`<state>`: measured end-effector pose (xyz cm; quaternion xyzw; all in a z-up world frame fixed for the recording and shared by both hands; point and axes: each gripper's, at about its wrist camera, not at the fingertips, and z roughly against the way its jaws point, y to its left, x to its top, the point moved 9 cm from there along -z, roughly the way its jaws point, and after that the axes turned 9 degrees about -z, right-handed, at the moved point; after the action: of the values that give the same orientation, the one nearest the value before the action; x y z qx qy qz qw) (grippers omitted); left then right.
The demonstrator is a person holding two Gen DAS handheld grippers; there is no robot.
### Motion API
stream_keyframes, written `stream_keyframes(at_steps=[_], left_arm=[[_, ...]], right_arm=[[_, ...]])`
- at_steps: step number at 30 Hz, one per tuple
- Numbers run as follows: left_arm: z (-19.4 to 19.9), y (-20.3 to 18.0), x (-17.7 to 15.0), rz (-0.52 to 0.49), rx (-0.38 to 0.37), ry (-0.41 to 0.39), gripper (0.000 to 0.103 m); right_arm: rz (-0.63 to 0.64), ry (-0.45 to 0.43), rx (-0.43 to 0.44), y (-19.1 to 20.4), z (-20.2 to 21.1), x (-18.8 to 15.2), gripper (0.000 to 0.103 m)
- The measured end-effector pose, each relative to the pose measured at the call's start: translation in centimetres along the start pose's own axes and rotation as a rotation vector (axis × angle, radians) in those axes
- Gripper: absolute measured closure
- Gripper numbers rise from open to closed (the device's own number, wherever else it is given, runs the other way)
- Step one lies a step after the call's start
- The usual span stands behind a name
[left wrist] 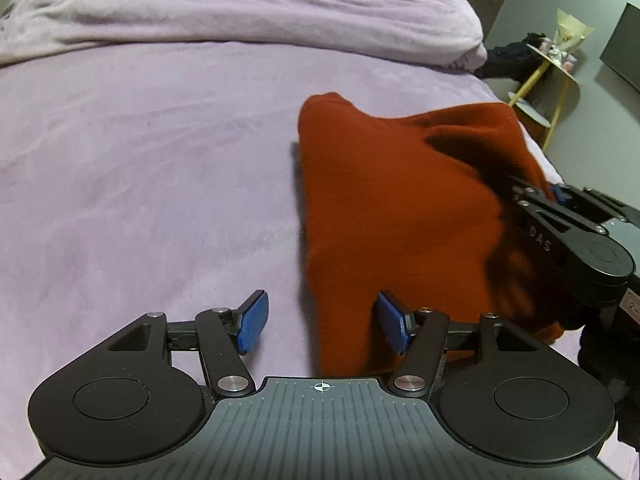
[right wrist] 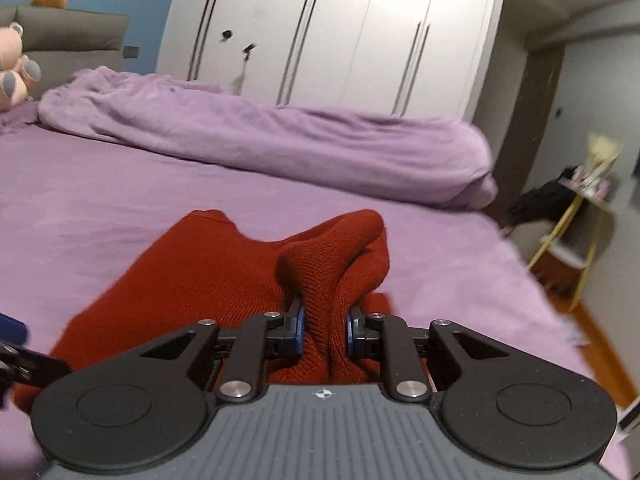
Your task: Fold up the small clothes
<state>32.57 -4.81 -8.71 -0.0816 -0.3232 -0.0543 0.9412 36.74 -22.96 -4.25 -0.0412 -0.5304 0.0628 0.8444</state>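
Note:
A rust-red knitted garment (left wrist: 392,200) lies on the purple bed sheet (left wrist: 140,180), folded over on itself. My left gripper (left wrist: 320,322) is open and empty, its blue pads straddling the garment's near left edge. My right gripper (right wrist: 323,326) is shut on a bunched fold of the red garment (right wrist: 224,276) and lifts it off the bed. The right gripper also shows in the left wrist view (left wrist: 536,196), at the garment's right edge. The left gripper's blue tip (right wrist: 12,326) shows at the left edge of the right wrist view.
A rolled purple duvet (right wrist: 280,144) lies across the far side of the bed. White wardrobes (right wrist: 328,32) stand behind it. A yellow-legged side table (right wrist: 576,216) with dark clothes stands off the bed's right edge. A pink plush toy (right wrist: 12,68) sits at the headboard.

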Motion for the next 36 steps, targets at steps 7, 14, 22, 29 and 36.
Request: stream_keyframes(at_steps=[7, 14, 22, 29, 36], left_arm=[[-0.3, -0.6, -0.1, -0.017, -0.001, 0.005, 0.036], [0.3, -1.3, -1.1, -0.072, 0.009, -0.013, 0.036], [2.3, -4.1, -3.7, -0.181, 0.007, -0.077, 0.036], [-0.2, -6.7, -3.4, -0.306, 0.104, -0.062, 0.039], [0.1, -4.6, -1.3, -0.145, 0.137, -0.089, 0.047]], right_arm=[[0.0, 0.105, -0.08, -3.3, -2.5, -3.3, 0.086], [-0.324, 0.09, 0.035, -7.6, 0.7, -3.6, 0.06], [-0.845, 0.158, 0.225, -10.0, 8.2, -9.6, 0.039], [-0.916, 0.196, 0.219, -8.6, 5.2, -9.8, 0.074], [-1.452, 0.117, 0.62, -10.8, 5.8, -10.2, 0.093]])
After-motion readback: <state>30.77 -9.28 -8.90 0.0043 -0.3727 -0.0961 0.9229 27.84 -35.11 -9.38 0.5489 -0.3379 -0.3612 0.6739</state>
